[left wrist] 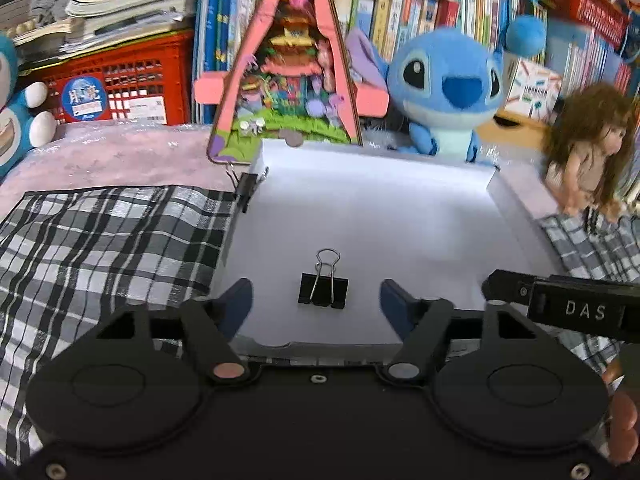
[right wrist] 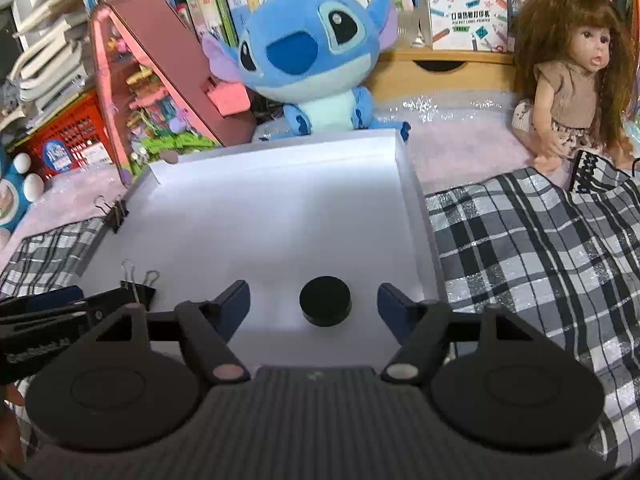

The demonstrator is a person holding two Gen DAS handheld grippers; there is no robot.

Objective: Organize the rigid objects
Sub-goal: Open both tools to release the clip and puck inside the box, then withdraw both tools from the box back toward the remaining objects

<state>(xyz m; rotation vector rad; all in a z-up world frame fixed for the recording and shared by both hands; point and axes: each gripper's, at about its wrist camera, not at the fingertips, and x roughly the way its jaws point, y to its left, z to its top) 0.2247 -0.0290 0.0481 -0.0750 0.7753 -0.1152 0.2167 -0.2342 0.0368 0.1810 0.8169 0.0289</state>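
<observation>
A shallow white tray [left wrist: 516, 204] lies on a plaid cloth. In the left wrist view a black binder clip [left wrist: 323, 290] rests on the tray floor between the blue pads of my left gripper [left wrist: 315, 295], which is open and not touching it. In the right wrist view a black round puck [right wrist: 325, 306] sits on the tray [right wrist: 416, 216] floor between the spread fingers of my right gripper [right wrist: 313, 294], also open and clear of it. The same binder clip [right wrist: 140, 286] shows at the left there. Another binder clip [left wrist: 246, 188] is clamped on the tray's left rim.
Behind the tray stand a blue plush toy [left wrist: 448, 88], a pink triangular toy house [left wrist: 292, 68] and a long-haired doll [right wrist: 572, 80]. A red crate [left wrist: 116, 88] and bookshelves fill the back. Plaid cloth [right wrist: 540, 248] flanks the tray on both sides.
</observation>
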